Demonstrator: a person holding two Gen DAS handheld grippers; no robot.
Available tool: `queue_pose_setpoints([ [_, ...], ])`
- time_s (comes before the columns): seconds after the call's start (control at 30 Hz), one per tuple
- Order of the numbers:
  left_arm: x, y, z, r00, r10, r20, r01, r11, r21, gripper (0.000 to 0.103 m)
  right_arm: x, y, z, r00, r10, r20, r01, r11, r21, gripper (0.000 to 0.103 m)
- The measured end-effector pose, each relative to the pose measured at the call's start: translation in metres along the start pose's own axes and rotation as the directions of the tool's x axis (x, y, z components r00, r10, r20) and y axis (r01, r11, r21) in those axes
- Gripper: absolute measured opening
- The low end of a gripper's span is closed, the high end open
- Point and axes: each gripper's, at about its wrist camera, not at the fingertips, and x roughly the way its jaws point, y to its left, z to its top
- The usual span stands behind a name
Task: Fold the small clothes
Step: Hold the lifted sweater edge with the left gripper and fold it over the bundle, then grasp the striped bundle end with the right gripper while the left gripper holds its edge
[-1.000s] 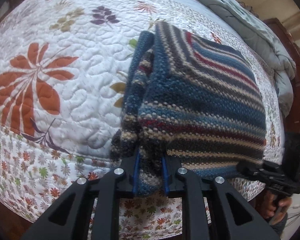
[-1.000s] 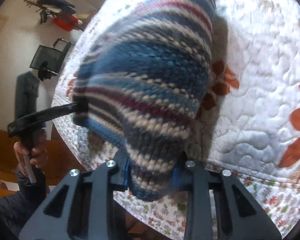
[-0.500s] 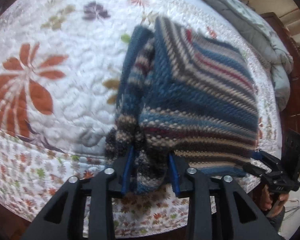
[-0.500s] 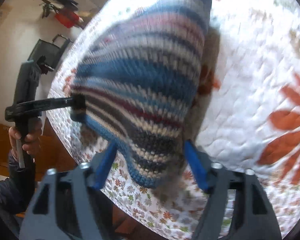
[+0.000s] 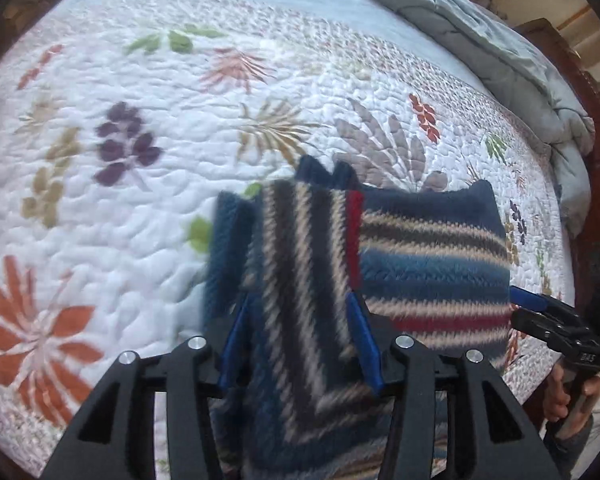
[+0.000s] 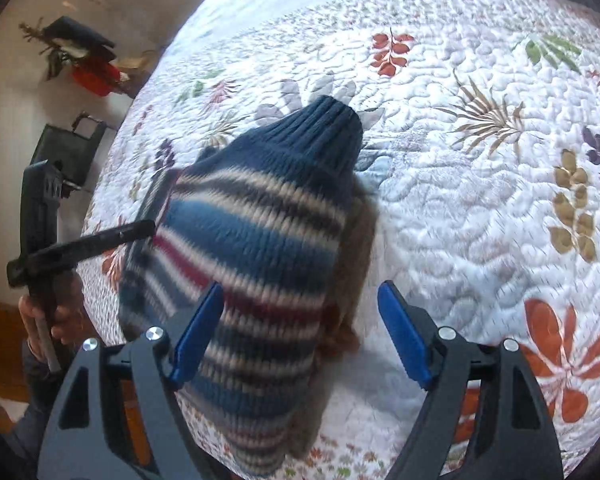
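Observation:
A small knit sweater (image 5: 420, 264) with blue, cream, dark and red stripes lies folded on the floral quilt (image 5: 140, 200). My left gripper (image 5: 300, 340) is over its near left part. The jaws are opening, with the fabric lying between the blue pads, which no longer pinch it. My right gripper (image 6: 300, 336) is also opening. The sweater (image 6: 260, 220) runs past its left pad, and a clear gap shows beside the right pad. Each gripper shows in the other's view: the right gripper (image 5: 520, 298) at the sweater's right edge, the left gripper (image 6: 144, 229) at its left edge.
The quilt (image 6: 480, 200) covers a bed. A rumpled grey duvet (image 5: 480, 28) lies along the far right, against a dark wooden bed frame (image 5: 592, 184). Beyond the bed's left side stand a black chair-like thing (image 6: 66, 148) and a red item (image 6: 92, 76). A hand (image 6: 60, 312) holds the left gripper's handle.
Both grippers were shut on the sweater's near edge and have let go, jaws spreading. Both moved forward over the bed, and the sweater now lies farther in on the quilt.

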Motion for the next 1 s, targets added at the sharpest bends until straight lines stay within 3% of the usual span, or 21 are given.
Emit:
queue_pose_setpoints([
  [0.13,0.006,-0.005,0.000,0.999,-0.042,0.011,0.042,0.999,0.012,0.047,0.017,0.000,0.005,0.999,0.019,-0.030,-0.018,1.000,0.014,0.079],
  [0.17,0.008,-0.005,0.003,0.999,-0.033,0.015,0.033,0.999,0.010,0.030,0.020,-0.001,0.005,0.999,0.029,-0.031,-0.028,0.999,0.022,0.079],
  [0.27,0.005,0.006,0.005,0.998,-0.060,0.033,0.061,0.997,-0.036,0.016,0.021,0.001,0.004,0.999,0.046,-0.025,-0.046,0.998,0.031,0.079],
  [0.43,-0.023,0.021,-0.003,0.991,-0.062,0.121,0.068,0.997,-0.046,0.014,0.018,0.017,0.005,0.999,0.039,-0.012,-0.039,0.999,-0.008,0.079],
  [0.5,-0.022,0.032,-0.005,0.991,-0.066,0.119,0.074,0.995,-0.063,0.014,0.020,0.021,0.005,0.999,0.031,-0.011,-0.032,0.999,-0.025,0.079],
  [0.63,0.011,0.049,-0.001,0.997,0.011,0.077,-0.004,0.996,-0.093,0.013,0.033,0.020,0.007,0.999,0.042,-0.024,-0.042,0.999,-0.001,0.081],
  [0.73,0.016,0.046,-0.002,0.996,0.031,0.085,-0.024,0.997,-0.080,0.014,0.040,0.017,0.006,0.998,0.056,-0.028,-0.056,0.998,0.017,0.082],
  [0.8,0.011,0.039,-0.003,0.994,0.061,0.093,-0.057,0.997,-0.048,0.023,0.038,0.015,0.006,0.998,0.061,-0.028,-0.061,0.998,0.024,0.082],
  [0.87,0.002,0.037,-0.005,0.991,0.097,0.098,-0.094,0.995,-0.035,0.051,0.032,0.016,0.004,0.998,0.054,-0.025,-0.054,0.998,0.017,0.083],
  [0.9,-0.003,0.037,-0.008,0.990,0.100,0.098,-0.097,0.995,-0.030,0.056,0.029,0.017,0.002,0.999,0.048,-0.021,-0.047,0.999,0.008,0.083],
  [0.97,-0.013,0.038,-0.014,0.991,0.092,0.098,-0.090,0.996,-0.028,0.078,0.019,0.020,-0.002,0.999,0.029,-0.016,-0.029,0.999,-0.021,0.085],
  [1.0,-0.018,0.040,-0.018,0.992,0.085,0.098,-0.083,0.996,-0.028,0.080,0.017,0.021,-0.004,1.000,0.026,-0.017,-0.026,0.999,-0.027,0.086],
])
